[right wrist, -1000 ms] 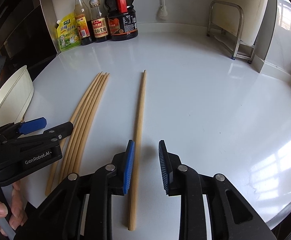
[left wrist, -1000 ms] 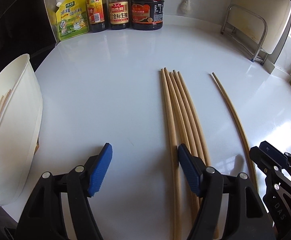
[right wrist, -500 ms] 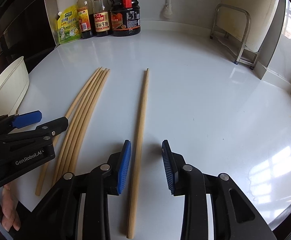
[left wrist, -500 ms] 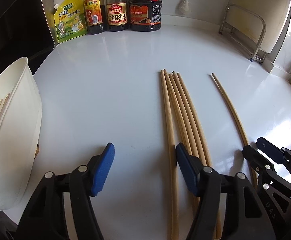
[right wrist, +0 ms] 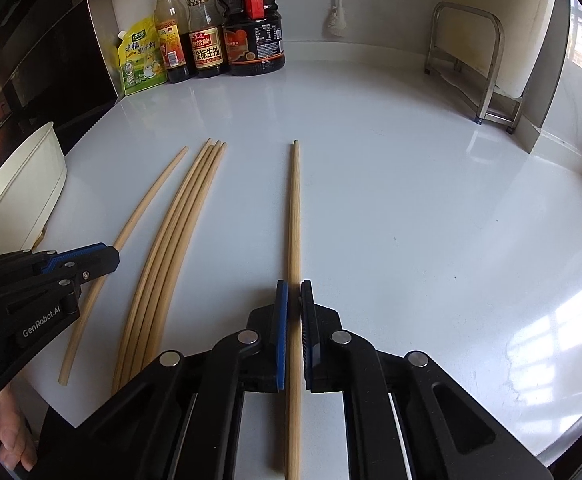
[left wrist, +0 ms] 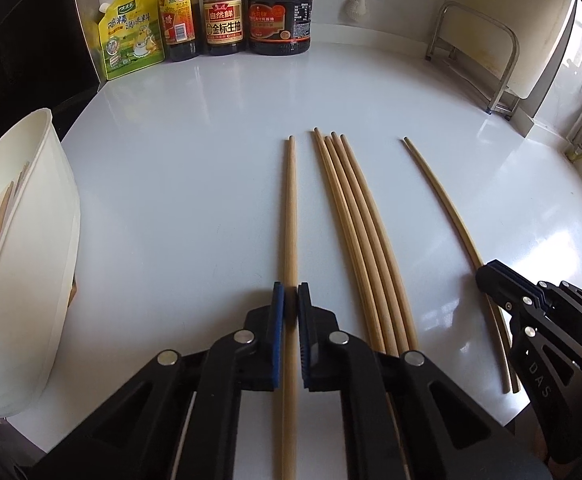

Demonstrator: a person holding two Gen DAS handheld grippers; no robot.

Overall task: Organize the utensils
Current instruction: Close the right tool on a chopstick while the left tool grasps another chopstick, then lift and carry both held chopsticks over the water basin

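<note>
My left gripper [left wrist: 290,300] is shut on one wooden chopstick [left wrist: 290,216], which lies straight ahead on the white counter [left wrist: 195,184]. To its right rests a bundle of several chopsticks [left wrist: 355,240]. Further right, a single chopstick [left wrist: 443,208] is pinched by my right gripper [left wrist: 487,276]. In the right wrist view, my right gripper [right wrist: 294,300] is shut on that chopstick [right wrist: 294,216]; the bundle [right wrist: 179,248] and the left gripper [right wrist: 109,255] with its chopstick [right wrist: 147,204] lie to the left. A white holder [left wrist: 31,240] with several chopsticks inside stands at the far left.
Sauce bottles [left wrist: 279,8] and a yellow-green seasoning pouch [left wrist: 131,32] line the back wall. A metal rack [left wrist: 479,56] stands at the back right. A person's fingers [right wrist: 7,436] show at the lower left of the right wrist view. The counter's front edge is close below both grippers.
Both grippers have closed from open, each onto one chopstick. The left one's chopstick now lies apart, left of the bundle it lay against before.
</note>
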